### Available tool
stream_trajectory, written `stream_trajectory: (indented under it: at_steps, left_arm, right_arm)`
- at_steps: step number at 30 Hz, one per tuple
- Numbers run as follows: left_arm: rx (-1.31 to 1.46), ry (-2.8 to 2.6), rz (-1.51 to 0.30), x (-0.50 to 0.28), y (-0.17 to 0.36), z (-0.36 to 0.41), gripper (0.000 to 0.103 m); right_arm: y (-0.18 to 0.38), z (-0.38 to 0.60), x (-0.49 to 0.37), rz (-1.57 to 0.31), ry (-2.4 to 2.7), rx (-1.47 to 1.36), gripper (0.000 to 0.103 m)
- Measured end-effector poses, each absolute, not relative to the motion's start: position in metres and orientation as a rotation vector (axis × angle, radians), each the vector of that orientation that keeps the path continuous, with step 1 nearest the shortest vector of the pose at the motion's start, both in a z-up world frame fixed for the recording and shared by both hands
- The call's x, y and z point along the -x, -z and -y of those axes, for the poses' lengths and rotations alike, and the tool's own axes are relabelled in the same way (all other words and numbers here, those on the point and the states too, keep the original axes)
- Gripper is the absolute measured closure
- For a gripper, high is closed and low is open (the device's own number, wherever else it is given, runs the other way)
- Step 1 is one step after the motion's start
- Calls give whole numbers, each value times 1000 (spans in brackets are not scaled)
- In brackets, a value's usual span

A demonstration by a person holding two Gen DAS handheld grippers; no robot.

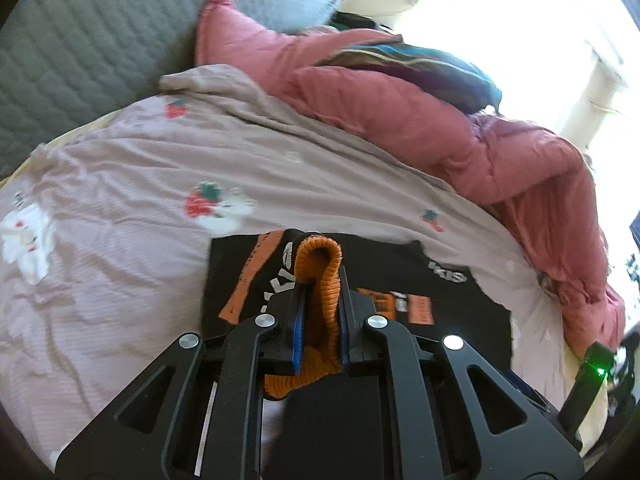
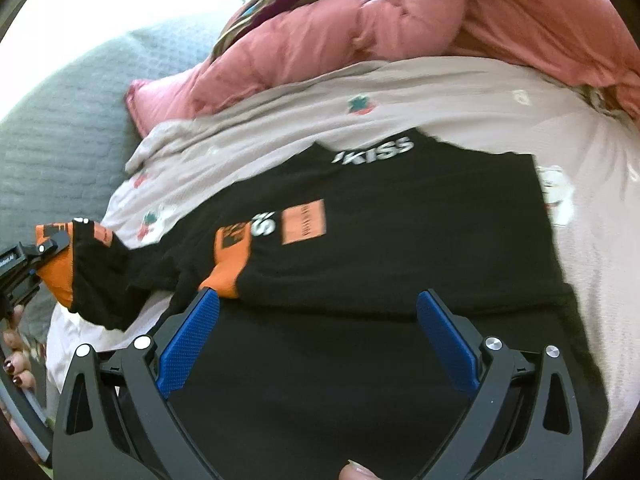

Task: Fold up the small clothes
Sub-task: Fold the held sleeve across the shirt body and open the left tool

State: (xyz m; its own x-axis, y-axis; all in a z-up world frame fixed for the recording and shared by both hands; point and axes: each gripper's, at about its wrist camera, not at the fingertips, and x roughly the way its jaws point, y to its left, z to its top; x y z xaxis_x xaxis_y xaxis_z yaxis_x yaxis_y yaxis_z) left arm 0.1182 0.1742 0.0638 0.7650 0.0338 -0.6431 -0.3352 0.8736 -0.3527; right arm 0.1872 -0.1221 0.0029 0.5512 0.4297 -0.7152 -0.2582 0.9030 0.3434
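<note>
A small black shirt (image 2: 400, 248) with orange and white print lies partly folded on the bed sheet; it also shows in the left wrist view (image 1: 440, 300). My left gripper (image 1: 322, 280) is shut on the shirt's orange ribbed cuff (image 1: 320, 264) and holds the sleeve lifted over the shirt. In the right wrist view the left gripper (image 2: 44, 252) holds that sleeve at the far left. My right gripper (image 2: 320, 300) is open and empty, its blue pads (image 2: 192, 340) spread just above the shirt's near folded edge.
The pale pink sheet (image 1: 140, 200) with strawberry prints covers the bed. A rumpled red-pink quilt (image 1: 460, 120) and a striped cloth (image 1: 420, 64) lie along the far side. A grey quilted headboard (image 1: 80, 40) stands at the left.
</note>
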Motion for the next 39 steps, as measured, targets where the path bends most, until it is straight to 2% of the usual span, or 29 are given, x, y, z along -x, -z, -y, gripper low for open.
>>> stream_trajectory:
  at_steps: [11, 25, 27, 28, 29, 31, 33, 35, 39]
  left_arm:
    - [398, -21, -716, -164, -73, -92, 97]
    - [362, 153, -835, -205, -35, -22, 96]
    - [393, 211, -855, -209, -29, -19, 89]
    - [431, 255, -860, -210, -26, -20, 84]
    - [445, 287, -863, -210, -24, -20, 74]
    - [437, 303, -854, -209, -23, -20, 70]
    - [441, 323, -831, -205, -26, -24, 61]
    - [449, 328, -807, -201, -29, -32, 57]
    - [361, 219, -767, -193, -36, -53, 55]
  right_arm:
    - [-8, 203, -189, -855, -288, -299, 4]
    - [-5, 253, -189, -842, -173, -300, 4]
    - [-5, 249, -190, -846, -172, -287, 4]
    - [-5, 248, -190, -848, -174, -280, 4]
    - [-5, 244, -190, -849, -176, -270, 4]
    - [-4, 238, -191, -854, -183, -258, 4]
    - [-2, 230, -193, -863, -193, -242, 4]
    - [1, 222, -194, -878, -206, -233, 4]
    - [8, 200, -195, -910, -249, -226, 4]
